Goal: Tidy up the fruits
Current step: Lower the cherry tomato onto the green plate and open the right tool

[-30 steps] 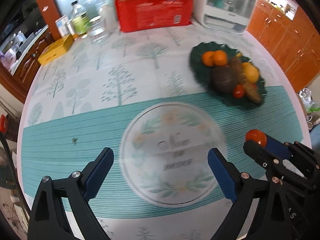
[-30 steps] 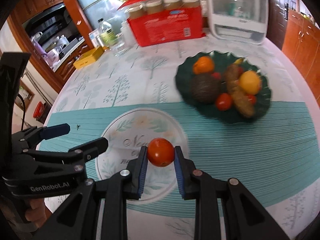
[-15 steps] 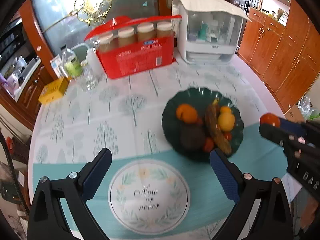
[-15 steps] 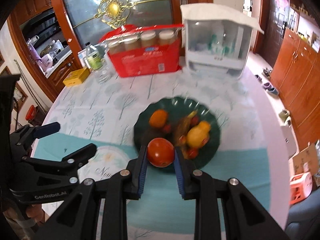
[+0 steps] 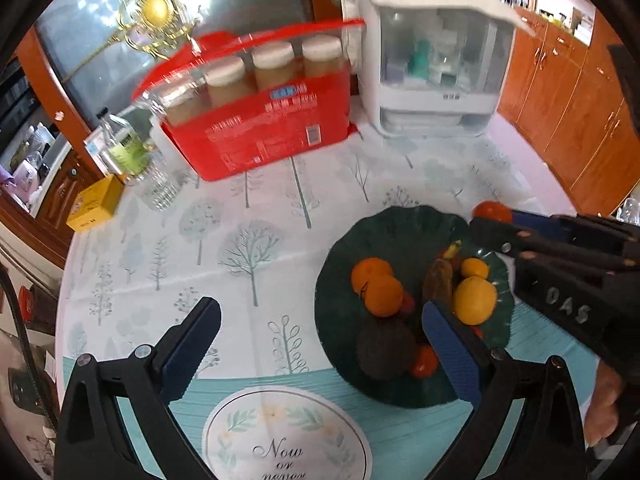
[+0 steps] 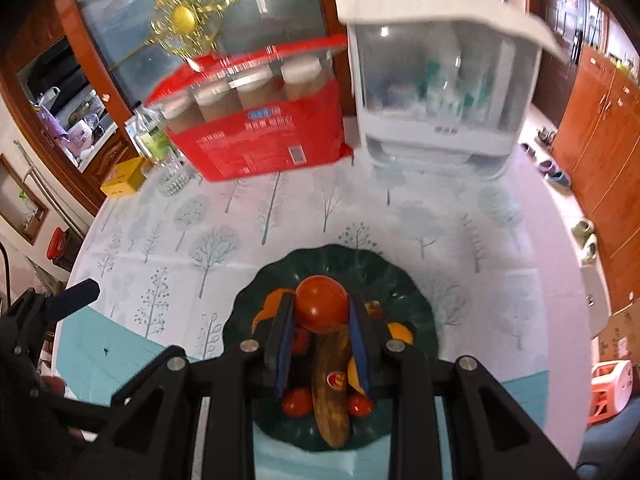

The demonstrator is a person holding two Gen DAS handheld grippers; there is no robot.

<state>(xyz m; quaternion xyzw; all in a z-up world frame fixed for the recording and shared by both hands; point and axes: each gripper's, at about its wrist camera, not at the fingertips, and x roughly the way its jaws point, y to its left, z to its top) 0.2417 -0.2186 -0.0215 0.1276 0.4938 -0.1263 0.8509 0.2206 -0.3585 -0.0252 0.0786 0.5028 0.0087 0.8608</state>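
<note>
A dark green plate (image 5: 380, 224) holds two oranges (image 5: 376, 284), a yellow citrus (image 5: 474, 300), a dark round fruit (image 5: 384, 348), a brown banana (image 5: 438, 284) and small tomatoes (image 5: 424, 362). My right gripper (image 6: 320, 304) is shut on a red tomato (image 6: 320, 308) and hangs over the plate (image 6: 340, 258), above the banana (image 6: 332, 392). In the left wrist view that tomato (image 5: 490, 212) sits above the plate's far right rim. My left gripper (image 5: 320, 310) is opening wide with nothing between its jaws; its right finger stands over the plate's near side.
A red carton of jars (image 5: 256, 128) and a white plastic cabinet (image 5: 436, 68) stand at the table's back. A glass bottle (image 5: 124, 144), a tumbler (image 5: 158, 188) and a yellow box (image 5: 96, 204) sit back left. A round printed mat (image 5: 280, 440) lies near me. Wooden cupboards line the right.
Both grippers have travelled from over the round mat towards the plate, which now sits under them. The tomato has stayed gripped in the right one. The left jaws stand slightly wider.
</note>
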